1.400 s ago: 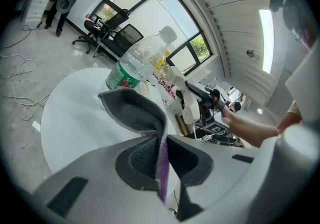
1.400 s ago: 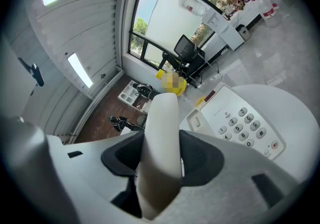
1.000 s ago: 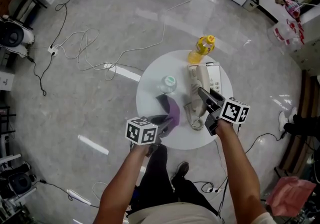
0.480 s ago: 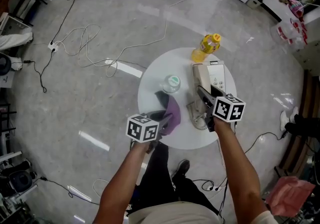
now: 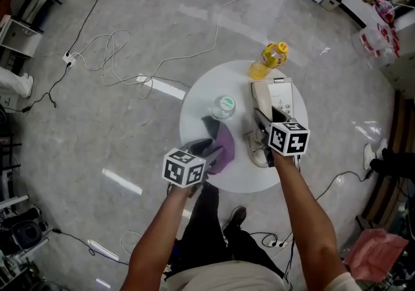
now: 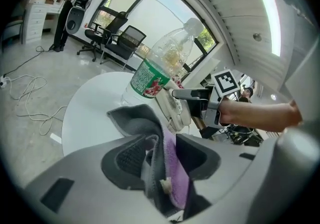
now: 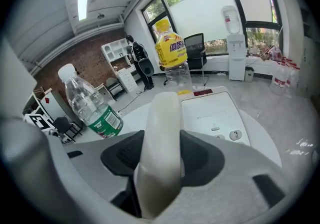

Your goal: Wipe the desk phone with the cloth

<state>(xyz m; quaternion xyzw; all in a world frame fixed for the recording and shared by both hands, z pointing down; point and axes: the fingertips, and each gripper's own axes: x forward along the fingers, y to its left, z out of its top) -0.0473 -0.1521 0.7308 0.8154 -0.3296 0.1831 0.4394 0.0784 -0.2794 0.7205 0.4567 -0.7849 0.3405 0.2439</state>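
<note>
A cream desk phone [image 5: 282,96] sits at the right of the round white table [image 5: 194,108], with its handset [image 5: 261,98] along the base's left side. My right gripper [image 5: 264,121] is shut on the near part of the handset [image 7: 162,138], which reaches forward beside the keypad base [image 7: 212,113]. A purple and grey cloth [image 5: 222,147] lies at the table's near edge. My left gripper [image 5: 211,149] has it between its jaws, which are opening. In the left gripper view the cloth [image 6: 167,168] hangs loosely between the pads of my left gripper [image 6: 160,160].
A clear water bottle with a green label [image 5: 224,106] stands mid-table, just left of the handset. A yellow drink bottle [image 5: 269,59] stands at the far edge behind the phone. Cables trail over the floor to the left. The person's legs are below the table's near rim.
My right gripper has shifted left and forward along the handset. The left gripper has stayed at the cloth, and its jaws look slightly wider.
</note>
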